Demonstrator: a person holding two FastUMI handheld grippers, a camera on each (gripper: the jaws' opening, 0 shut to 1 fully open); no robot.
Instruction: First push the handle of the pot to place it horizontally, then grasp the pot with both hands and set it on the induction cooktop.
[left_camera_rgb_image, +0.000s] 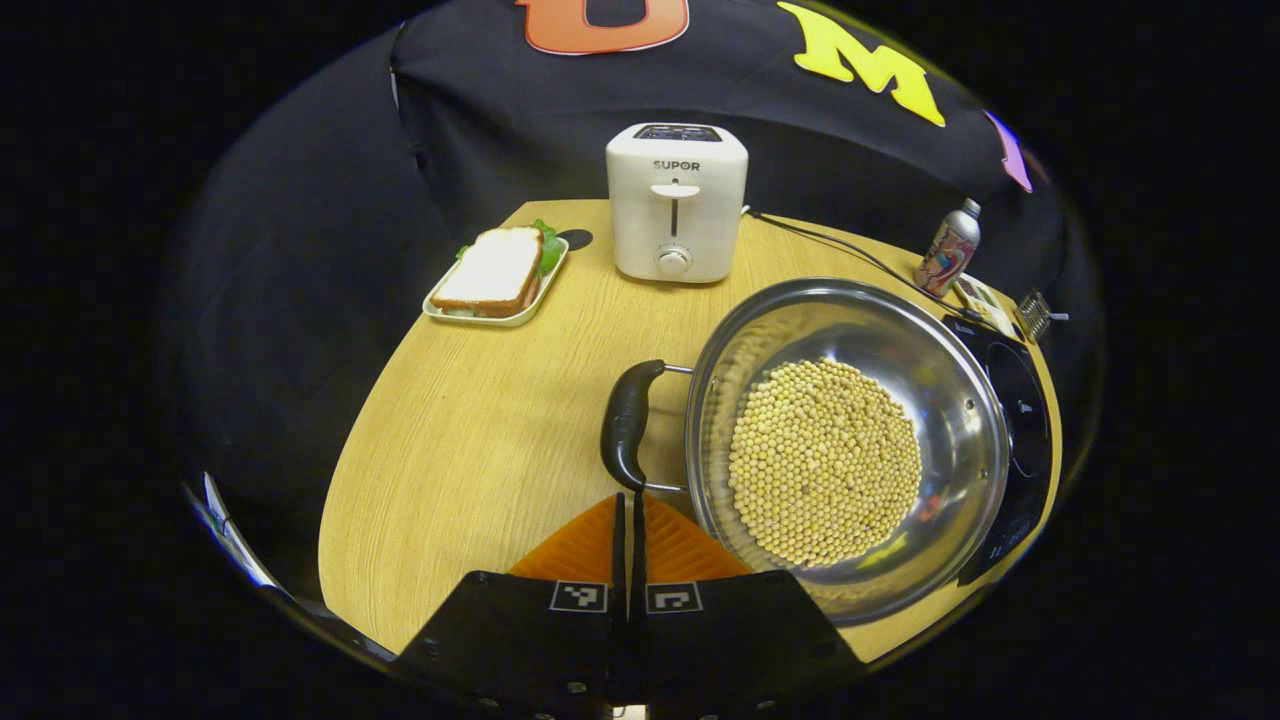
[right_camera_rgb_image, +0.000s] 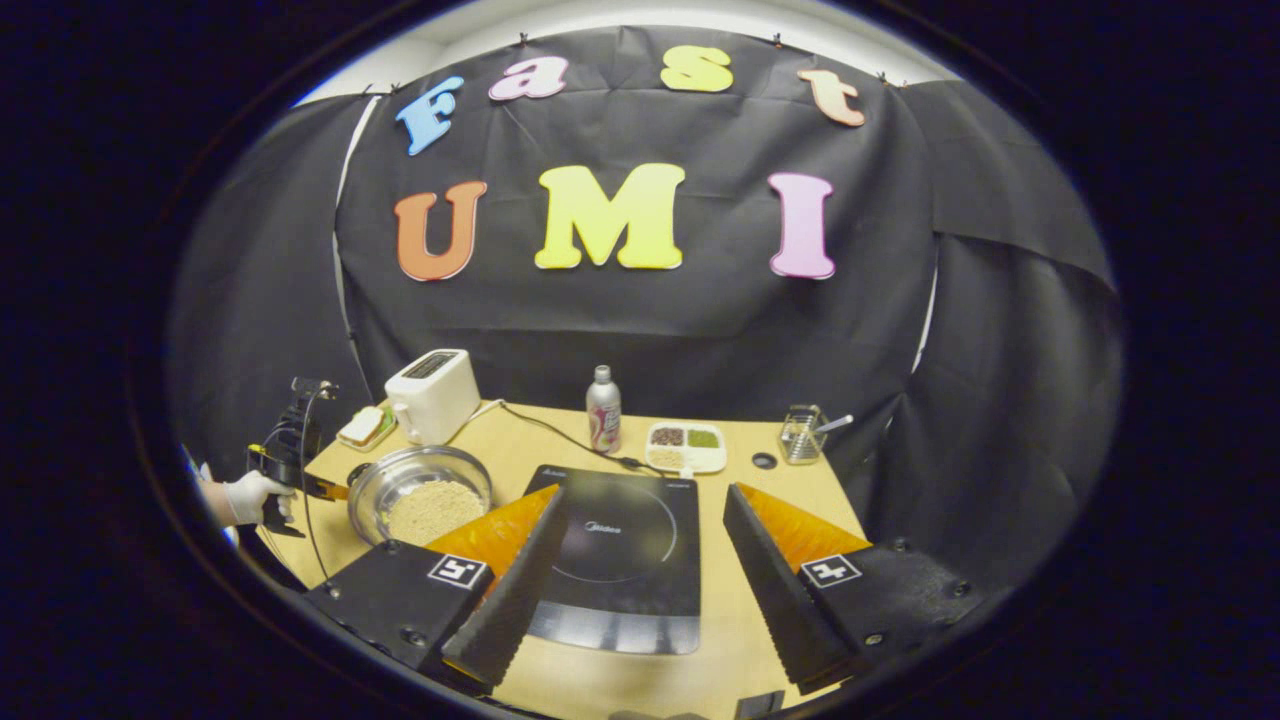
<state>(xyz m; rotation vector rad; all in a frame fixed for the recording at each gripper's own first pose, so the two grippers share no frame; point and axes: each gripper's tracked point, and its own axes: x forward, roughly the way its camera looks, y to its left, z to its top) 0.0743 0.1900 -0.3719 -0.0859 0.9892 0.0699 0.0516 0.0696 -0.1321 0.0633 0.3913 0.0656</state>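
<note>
Pot (left_camera_rgb_image: 850, 440) w/ beans sits center-right in left gripper view, black handle (left_camera_rgb_image: 625, 425) on its left side, cooktop (left_camera_rgb_image: 1015, 420) just beyond at right. Left gripper (left_camera_rgb_image: 629, 505) closed, tips just below handle. Right gripper (right_camera_rgb_image: 640, 510) wide open over cooktop, bottom center of right gripper view.

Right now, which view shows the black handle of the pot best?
The left gripper view shows it best: the handle sits close, just ahead of the shut left claw, beside the pot of beans. In the right gripper view the handle is a small dark spot on the pot's far side.
</note>
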